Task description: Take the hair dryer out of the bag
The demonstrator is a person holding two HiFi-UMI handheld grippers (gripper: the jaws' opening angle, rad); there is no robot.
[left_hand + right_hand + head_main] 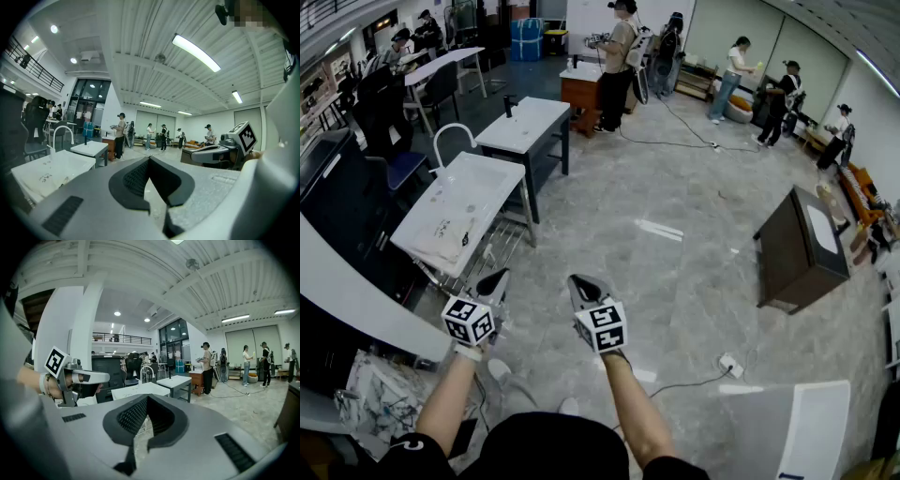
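Note:
No hair dryer shows in any view. A white cloth thing with a dark pattern (380,403) lies at the lower left of the head view; I cannot tell if it is the bag. My left gripper (497,278) is held out over the floor, jaws shut and empty. My right gripper (578,281) is held beside it, also shut with nothing in it. The left gripper view has its own gripper (150,159) closed, with the right gripper (220,152) to its right. The right gripper view has its own gripper (146,398) closed, with the left gripper (89,377) to its left.
A white sink table (459,211) with a curved tap stands ahead on the left, a second white table (525,122) behind it. A dark cabinet (802,248) stands at the right. A power strip (729,364) and cable lie on the grey floor. Several people stand at the back.

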